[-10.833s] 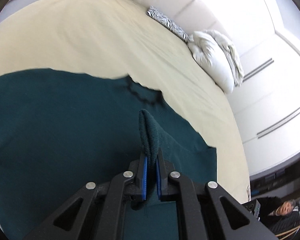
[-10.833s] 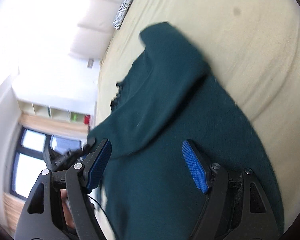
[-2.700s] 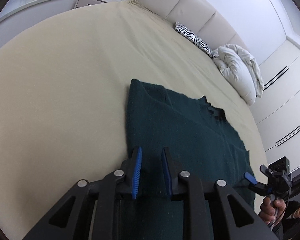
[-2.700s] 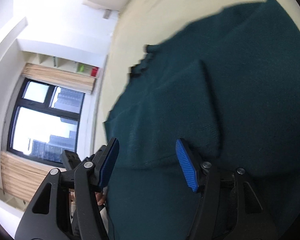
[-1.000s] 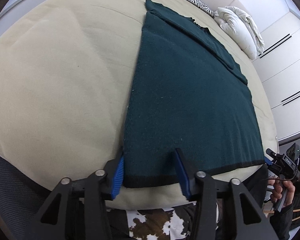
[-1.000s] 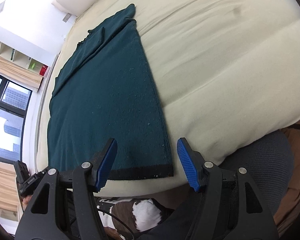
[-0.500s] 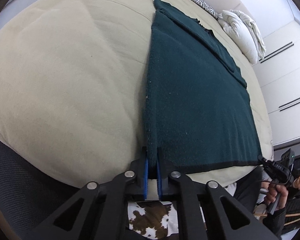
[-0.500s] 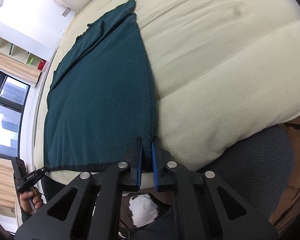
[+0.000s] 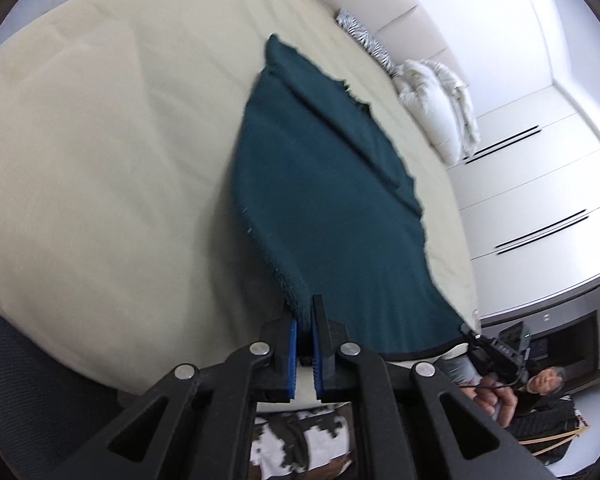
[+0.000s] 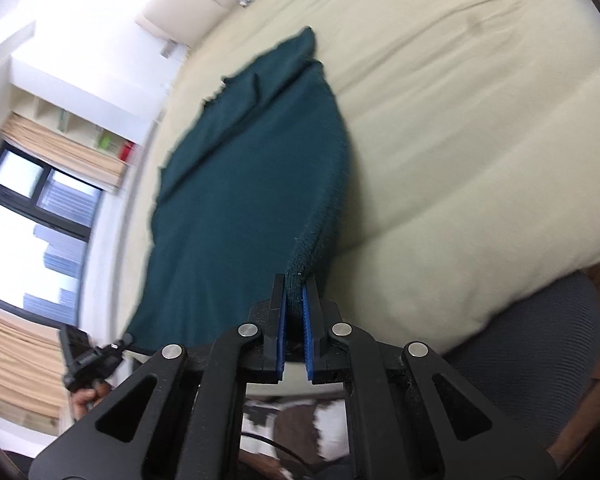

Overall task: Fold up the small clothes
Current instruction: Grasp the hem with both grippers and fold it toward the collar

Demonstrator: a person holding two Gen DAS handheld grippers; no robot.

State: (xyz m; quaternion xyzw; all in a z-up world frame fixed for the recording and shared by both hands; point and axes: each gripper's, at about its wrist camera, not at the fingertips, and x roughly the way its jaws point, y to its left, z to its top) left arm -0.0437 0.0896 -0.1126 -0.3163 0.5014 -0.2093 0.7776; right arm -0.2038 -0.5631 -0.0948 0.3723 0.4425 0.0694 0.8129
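Left wrist view shows the left gripper with its blue-padded jaws pinched tight on the near left corner of the dark teal knitted garment, which lies lengthwise on the cream bed cover with that near hem raised off the mattress. Holding a corner in each tool makes sense for a fold: the hem comes up as one straight edge and can likely be carried toward the far end, where the already turned-in sleeves lie. Right wrist view shows the right gripper clamped the same way on the opposite near corner, the knit's edge curving up into its pads from the bed. Each camera catches the other tool small at the hem's far end, so together they confirm both corners are taken. Only the left view gives the white crumpled duvet, the zebra-print pillow and the white wardrobe doors; only the right view gives the window.
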